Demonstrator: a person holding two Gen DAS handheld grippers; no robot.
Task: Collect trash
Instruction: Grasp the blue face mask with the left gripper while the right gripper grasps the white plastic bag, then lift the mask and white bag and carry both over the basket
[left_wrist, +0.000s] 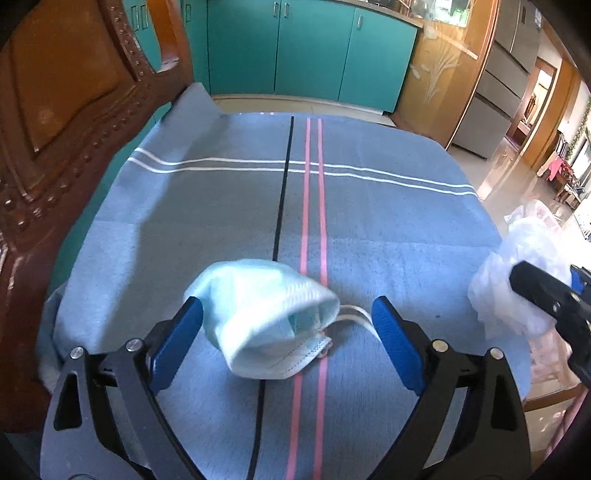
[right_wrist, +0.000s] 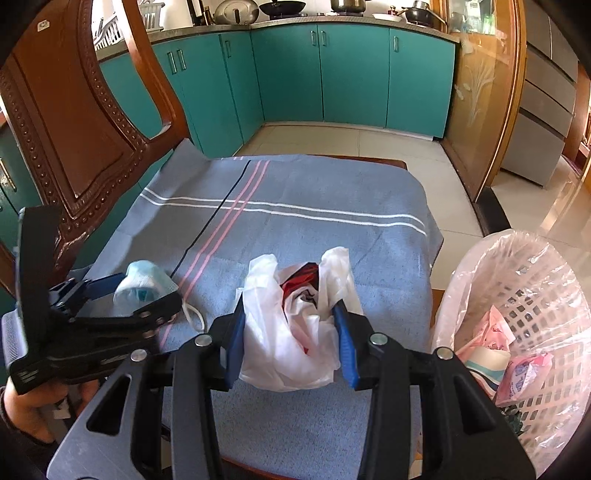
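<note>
A crumpled light-blue face mask (left_wrist: 266, 317) lies on the blue striped cloth (left_wrist: 221, 206). My left gripper (left_wrist: 288, 325) is open, its blue pads on either side of the mask, not closed on it. In the right wrist view the mask (right_wrist: 144, 284) sits at the left with the left gripper (right_wrist: 136, 299) around it. My right gripper (right_wrist: 291, 332) is shut on a white plastic bag (right_wrist: 295, 332) with red and dark stuff inside. The bag (left_wrist: 517, 291) also shows at the right edge of the left wrist view.
A white lattice bin (right_wrist: 524, 317) lined with clear plastic stands at the right, holding pink wrappers and paper. A carved brown wooden chair back (right_wrist: 74, 122) rises at the left. Teal cabinets (right_wrist: 351, 74) stand behind, tiled floor beyond the table edge.
</note>
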